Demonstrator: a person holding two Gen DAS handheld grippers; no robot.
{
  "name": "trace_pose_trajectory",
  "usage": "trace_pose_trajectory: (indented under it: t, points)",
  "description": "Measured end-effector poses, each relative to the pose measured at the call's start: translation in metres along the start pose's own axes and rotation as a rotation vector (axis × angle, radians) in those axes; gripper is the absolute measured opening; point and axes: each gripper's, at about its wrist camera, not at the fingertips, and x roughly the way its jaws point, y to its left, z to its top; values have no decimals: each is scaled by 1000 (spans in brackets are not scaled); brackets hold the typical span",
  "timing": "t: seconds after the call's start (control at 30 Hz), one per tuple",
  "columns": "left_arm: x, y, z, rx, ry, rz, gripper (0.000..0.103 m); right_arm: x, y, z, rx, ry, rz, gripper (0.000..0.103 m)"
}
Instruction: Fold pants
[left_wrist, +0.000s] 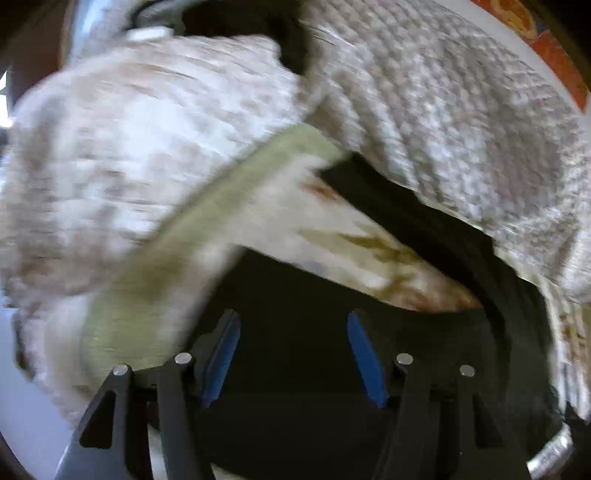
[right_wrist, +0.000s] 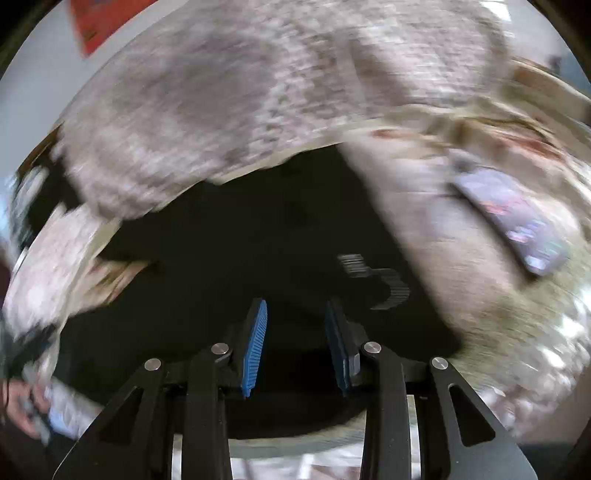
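Just below both hand-held grippers lie the black pants (left_wrist: 295, 291), a smooth, matte dark cloth spread flat and filling the lower middle of each wrist view. The left hand-held gripper (left_wrist: 293, 358) stands released, its two blue ribbed pads well apart with nothing but the dark fabric showing beneath the gap. The right hand-held gripper (right_wrist: 295, 347) is also released, though its pads stand closer together; no cloth is pinched between them. On the right view a small pale printed mark (right_wrist: 373, 280), blurred into stripes, sits on the pants just beyond the pads.

Around the pants bunches a thick waffle-knit blanket (left_wrist: 443, 110) in cream and grey, its surface bumpy and quilted, curving over the far edge of the dark cloth. A flat sage-green band (left_wrist: 207, 221) runs diagonally along one folded edge of a softer printed sheet (left_wrist: 369, 251) with brownish leaf-like marks, which overlaps the pants from the left. In the right view a dark oblong thing with coloured specks (right_wrist: 513, 218) lies on the pale fabric to the right; it is too smeared to name. An orange-red patterned patch (right_wrist: 107, 22) shows at the far top. Both pictures are streaked with motion blur.
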Motion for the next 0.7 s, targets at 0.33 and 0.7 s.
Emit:
trace_pose_trajectory:
  t: [0.33, 0.7]
  points:
    - [33, -19, -10, 144, 12, 157, 61, 24, -22, -15, 17, 52, -189, 17]
    - [24, -24, -6, 104, -41, 147, 61, 18, 8, -3, -47, -16, -100, 46]
